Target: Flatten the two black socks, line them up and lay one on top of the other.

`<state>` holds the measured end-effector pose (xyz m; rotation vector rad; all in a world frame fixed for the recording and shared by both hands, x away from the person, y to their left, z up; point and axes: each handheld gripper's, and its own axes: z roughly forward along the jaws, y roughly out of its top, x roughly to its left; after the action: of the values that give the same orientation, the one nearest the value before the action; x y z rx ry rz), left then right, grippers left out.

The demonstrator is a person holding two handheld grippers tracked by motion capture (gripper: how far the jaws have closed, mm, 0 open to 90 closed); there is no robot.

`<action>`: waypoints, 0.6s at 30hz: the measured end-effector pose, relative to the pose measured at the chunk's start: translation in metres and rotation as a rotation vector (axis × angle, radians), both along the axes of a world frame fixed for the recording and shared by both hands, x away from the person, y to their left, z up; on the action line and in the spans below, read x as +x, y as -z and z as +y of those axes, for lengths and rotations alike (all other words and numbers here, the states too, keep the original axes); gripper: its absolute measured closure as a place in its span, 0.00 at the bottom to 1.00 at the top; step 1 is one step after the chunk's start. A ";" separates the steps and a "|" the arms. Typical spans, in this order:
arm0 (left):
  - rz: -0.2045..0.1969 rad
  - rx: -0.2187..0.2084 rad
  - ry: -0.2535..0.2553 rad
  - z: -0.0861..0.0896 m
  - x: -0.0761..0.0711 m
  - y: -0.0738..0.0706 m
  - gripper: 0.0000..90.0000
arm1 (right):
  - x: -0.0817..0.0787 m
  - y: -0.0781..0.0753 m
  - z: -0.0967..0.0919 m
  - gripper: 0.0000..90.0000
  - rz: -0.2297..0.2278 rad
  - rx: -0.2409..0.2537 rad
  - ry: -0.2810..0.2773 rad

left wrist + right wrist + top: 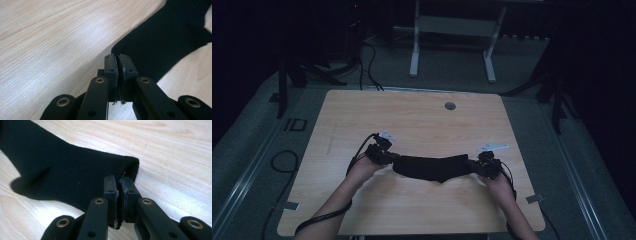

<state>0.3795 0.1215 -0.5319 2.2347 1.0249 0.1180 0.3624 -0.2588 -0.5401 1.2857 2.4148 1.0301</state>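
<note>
A black knitted sock [432, 167] hangs stretched between both grippers just above the light wooden table [412, 120], sagging a little in the middle. My left gripper [387, 157] is shut on the sock's left end; in the left gripper view the jaws pinch the fabric edge at the gripper [119, 57] and the sock [170, 37] runs away to the upper right. My right gripper [476, 165] is shut on the right end; the right gripper view has the gripper [119, 178] clamping the ribbed cuff of the sock [62, 170].
A round grey cable hole [450, 106] sits near the table's far edge. Cables trail from both grippers over the front of the table. Beyond the table stand a white desk frame [452, 45] and dark stands on a grey floor.
</note>
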 end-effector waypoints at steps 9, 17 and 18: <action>0.015 0.016 -0.002 0.000 0.004 0.010 0.95 | 0.004 0.008 0.002 0.92 -0.002 -0.030 -0.001; -0.001 0.031 -0.009 -0.001 0.003 0.012 0.80 | 0.004 0.006 0.003 0.79 0.000 -0.033 -0.004; -0.009 0.017 -0.008 0.000 0.003 0.011 0.73 | 0.004 0.005 0.003 0.73 -0.005 -0.034 -0.001</action>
<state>0.3825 0.1215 -0.5430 2.2435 1.0322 0.1404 0.3666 -0.2557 -0.5455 1.2690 2.4185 0.9868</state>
